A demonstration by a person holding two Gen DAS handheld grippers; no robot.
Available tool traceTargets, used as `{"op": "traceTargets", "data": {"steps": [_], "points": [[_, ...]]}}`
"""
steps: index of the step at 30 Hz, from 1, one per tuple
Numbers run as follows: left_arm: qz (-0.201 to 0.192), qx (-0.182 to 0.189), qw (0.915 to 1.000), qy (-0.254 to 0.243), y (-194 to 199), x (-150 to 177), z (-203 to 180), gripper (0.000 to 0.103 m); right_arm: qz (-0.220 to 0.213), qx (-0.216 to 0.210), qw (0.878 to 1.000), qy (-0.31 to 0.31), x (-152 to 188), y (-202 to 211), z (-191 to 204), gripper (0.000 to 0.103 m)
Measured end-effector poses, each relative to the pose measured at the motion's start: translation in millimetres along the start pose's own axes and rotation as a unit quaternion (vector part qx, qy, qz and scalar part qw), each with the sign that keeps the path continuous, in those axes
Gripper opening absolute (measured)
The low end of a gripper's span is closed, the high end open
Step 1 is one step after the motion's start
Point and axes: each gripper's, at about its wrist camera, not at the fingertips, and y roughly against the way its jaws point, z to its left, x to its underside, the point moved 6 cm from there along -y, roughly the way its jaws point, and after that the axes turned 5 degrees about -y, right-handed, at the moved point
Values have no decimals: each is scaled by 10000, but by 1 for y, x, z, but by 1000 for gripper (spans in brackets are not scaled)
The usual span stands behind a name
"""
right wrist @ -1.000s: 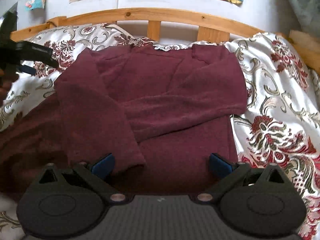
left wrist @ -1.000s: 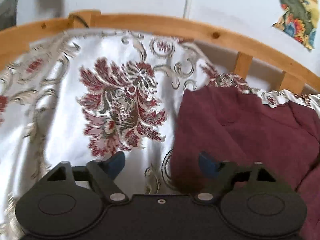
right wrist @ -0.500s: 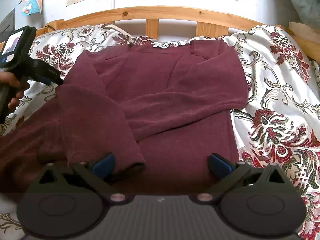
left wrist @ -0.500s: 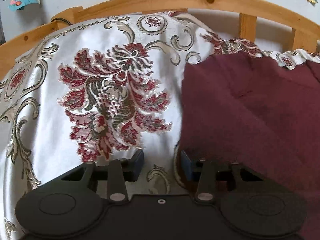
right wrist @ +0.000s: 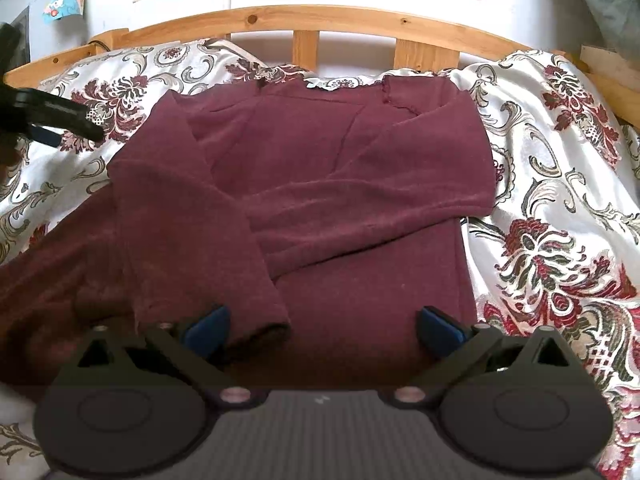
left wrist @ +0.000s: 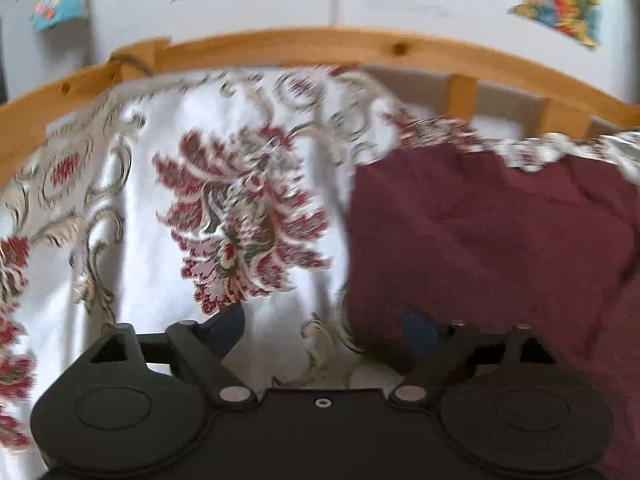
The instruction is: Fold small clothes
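A bed covered in a white satin bedspread with dark red floral and grey scroll patterns (left wrist: 120,288) is filling the left side. The left hand-held gripper (left wrist: 320,330) is hovering over it with its blue-tipped fingers spread apart, gripping nothing, one fingertip over the edge of a maroon knitted long-sleeved sweater (right wrist: 320,184). The sweater is lying flat on the bed, both sleeves crossing over its front. The right hand-held gripper (right wrist: 322,326) is hanging wide open above the sweater's lower part, near a curved pine headboard (right wrist: 320,16).
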Motion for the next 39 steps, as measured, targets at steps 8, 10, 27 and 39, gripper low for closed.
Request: {"op": "traceTargets", "data": {"steps": [8, 10, 27, 39], "points": [[-244, 858, 9897, -1119, 94, 34, -21, 102, -412, -176, 9990, -25, -22, 43, 3, 103], [-198, 1087, 9849, -1331, 110, 52, -24, 102, -432, -274, 9987, -3, -24, 57, 6, 103], [230, 1587, 9277, -3372, 147, 163, -85, 102, 988, 708, 9691, 2144, 62, 105, 19, 103], [500, 1043, 9235, -3657, 123, 161, -79, 102, 538, 1360, 9490, 2791, 68, 85, 15, 103]]}}
